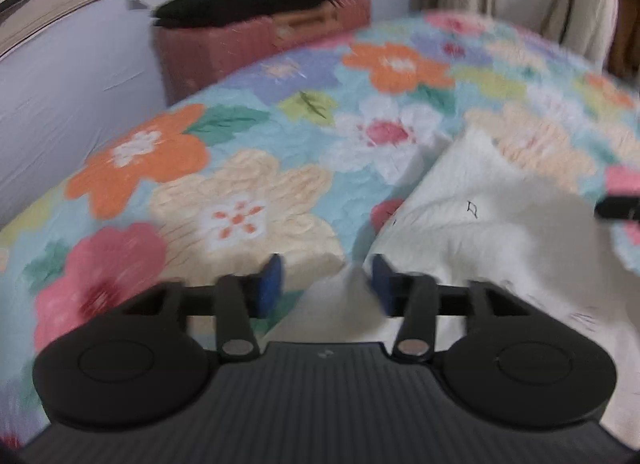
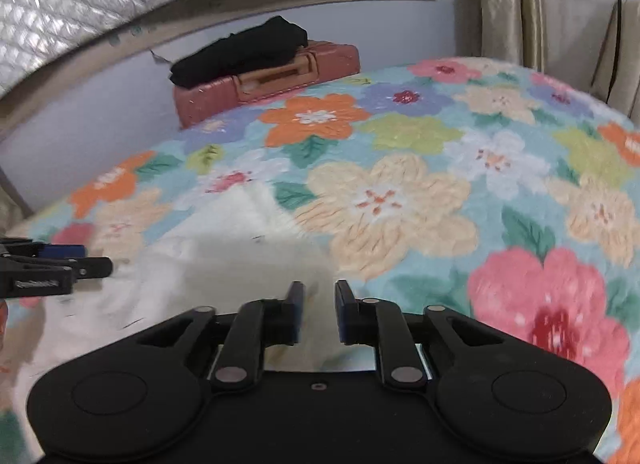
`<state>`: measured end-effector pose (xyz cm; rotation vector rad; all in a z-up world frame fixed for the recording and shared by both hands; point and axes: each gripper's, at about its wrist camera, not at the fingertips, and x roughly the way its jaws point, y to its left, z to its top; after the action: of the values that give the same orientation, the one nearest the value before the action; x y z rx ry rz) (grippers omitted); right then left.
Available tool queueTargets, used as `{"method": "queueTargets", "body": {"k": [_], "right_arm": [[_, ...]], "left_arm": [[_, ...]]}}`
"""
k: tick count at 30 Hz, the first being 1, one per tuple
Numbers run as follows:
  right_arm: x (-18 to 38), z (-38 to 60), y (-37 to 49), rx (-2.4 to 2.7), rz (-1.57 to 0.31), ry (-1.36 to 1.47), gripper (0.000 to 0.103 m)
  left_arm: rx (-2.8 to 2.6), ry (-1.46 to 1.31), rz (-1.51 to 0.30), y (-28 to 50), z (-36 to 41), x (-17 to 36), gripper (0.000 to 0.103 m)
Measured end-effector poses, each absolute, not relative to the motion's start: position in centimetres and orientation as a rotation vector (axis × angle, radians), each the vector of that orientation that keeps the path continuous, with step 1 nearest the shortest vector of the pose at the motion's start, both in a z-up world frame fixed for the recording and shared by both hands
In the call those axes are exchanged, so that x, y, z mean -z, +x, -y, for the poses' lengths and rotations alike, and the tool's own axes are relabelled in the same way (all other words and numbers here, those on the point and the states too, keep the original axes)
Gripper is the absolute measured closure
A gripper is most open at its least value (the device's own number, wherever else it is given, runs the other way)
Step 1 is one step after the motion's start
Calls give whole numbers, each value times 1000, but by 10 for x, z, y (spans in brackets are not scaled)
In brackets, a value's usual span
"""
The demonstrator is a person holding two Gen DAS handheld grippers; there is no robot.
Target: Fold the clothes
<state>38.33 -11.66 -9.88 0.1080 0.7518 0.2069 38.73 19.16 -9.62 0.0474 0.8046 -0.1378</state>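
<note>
A white garment [image 1: 480, 224] lies crumpled on the floral bedspread [image 1: 240, 192]. In the left wrist view my left gripper [image 1: 326, 284] is open over the garment's left edge. A raised fold of the white cloth stands between the blue pads [image 1: 270, 284], close to the right one, and is not pinched. My right gripper's tip [image 1: 616, 208] shows at the right edge of this view. In the right wrist view my right gripper [image 2: 319, 306] is open with a narrow gap over the white garment [image 2: 200, 264], near its right edge. The left gripper [image 2: 60, 260] shows at the left edge there.
At the back of the bed, against the pale wall, sits a reddish case [image 2: 272, 84] with a folded black garment [image 2: 240, 52] on top. Beige curtains [image 2: 504, 4] hang at the far right. The floral bedspread [image 2: 440, 184] stretches beyond the garment.
</note>
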Motion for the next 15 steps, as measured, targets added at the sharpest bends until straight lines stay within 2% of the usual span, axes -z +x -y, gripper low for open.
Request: {"method": "queueTargets", "body": {"k": [1, 4, 10, 13, 15], "right_arm": [[97, 119, 376, -208, -748, 114, 67], [96, 125, 359, -233, -750, 115, 55], [105, 145, 362, -238, -815, 284, 54], [110, 145, 361, -246, -805, 378, 54], [109, 134, 362, -288, -798, 336, 54]], "left_arm": [[135, 30, -802, 378, -197, 92, 42], [126, -7, -837, 356, -211, 89, 42], [52, -113, -994, 334, -224, 116, 42], [37, -137, -1000, 324, -226, 119, 41], [37, -116, -997, 324, -224, 120, 40]]}}
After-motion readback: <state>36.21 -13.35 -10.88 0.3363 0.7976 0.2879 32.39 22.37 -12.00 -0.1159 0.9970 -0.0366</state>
